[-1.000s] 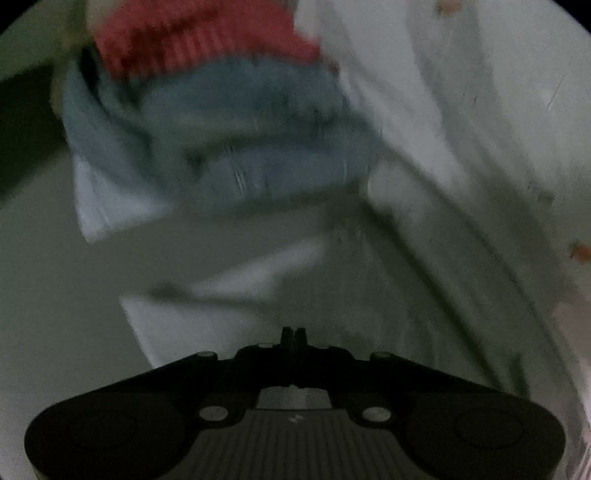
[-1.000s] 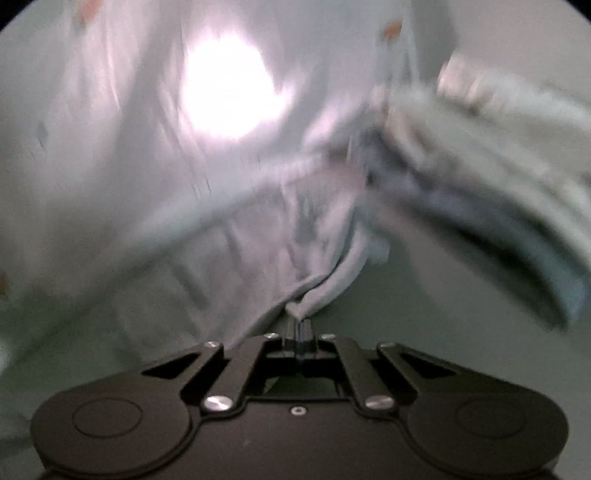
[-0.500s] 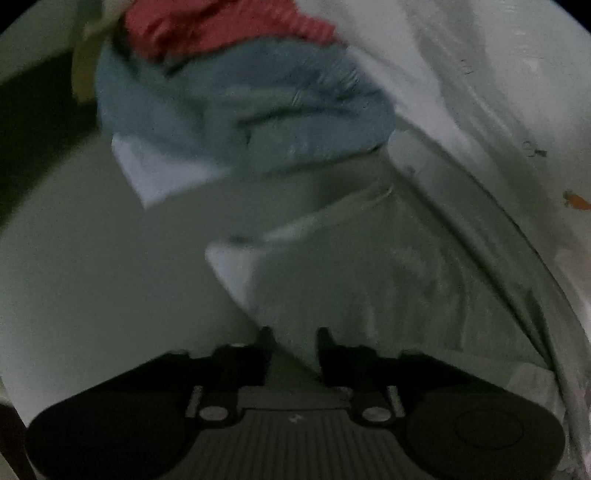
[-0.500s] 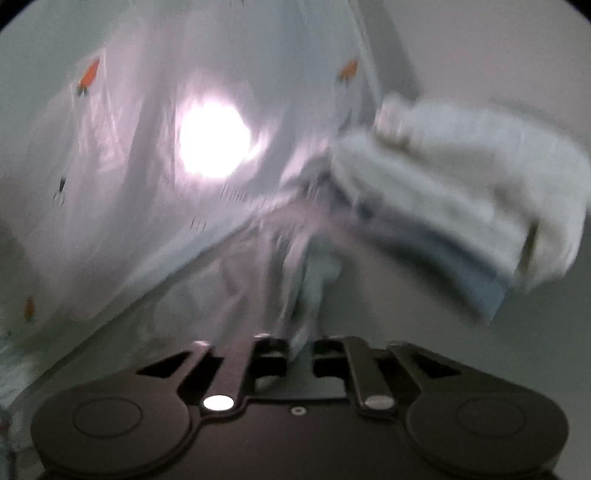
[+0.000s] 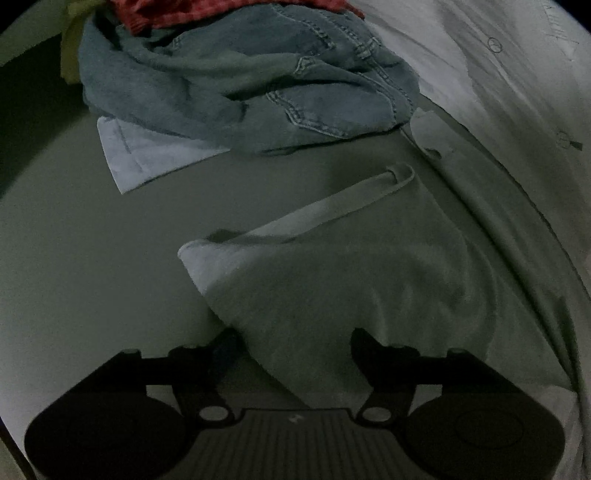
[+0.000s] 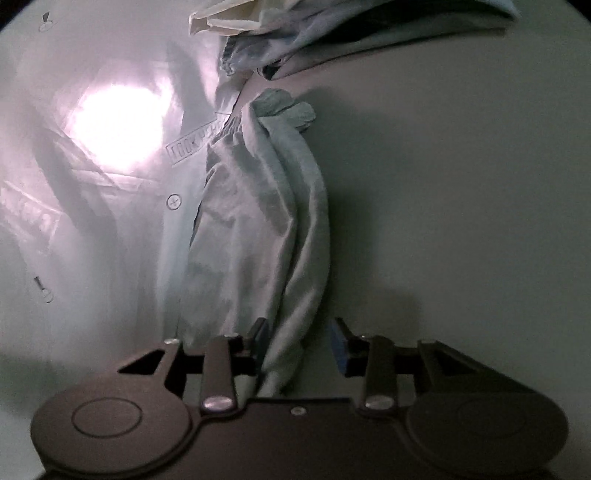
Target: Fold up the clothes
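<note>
Both views are dim, and the pale garment (image 5: 351,280) lies on the light table (image 5: 92,258), its far end cut off at the frame edge, so its kind is hard to tell. The left gripper (image 5: 291,347) is opening, its jaws wide apart with a fold of cloth lying loose between them. The right gripper (image 6: 300,338) is opening too, a bunched sleeve (image 6: 266,221) between its jaws but unpinched; denim jeans (image 5: 240,81) are heaped beyond, under a half-hidden red knit (image 5: 221,11).

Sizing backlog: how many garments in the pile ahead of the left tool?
4: red knit on top, denim beneath, pale blue cloth under it, yellow-green piece far left. More may be hidden.
</note>
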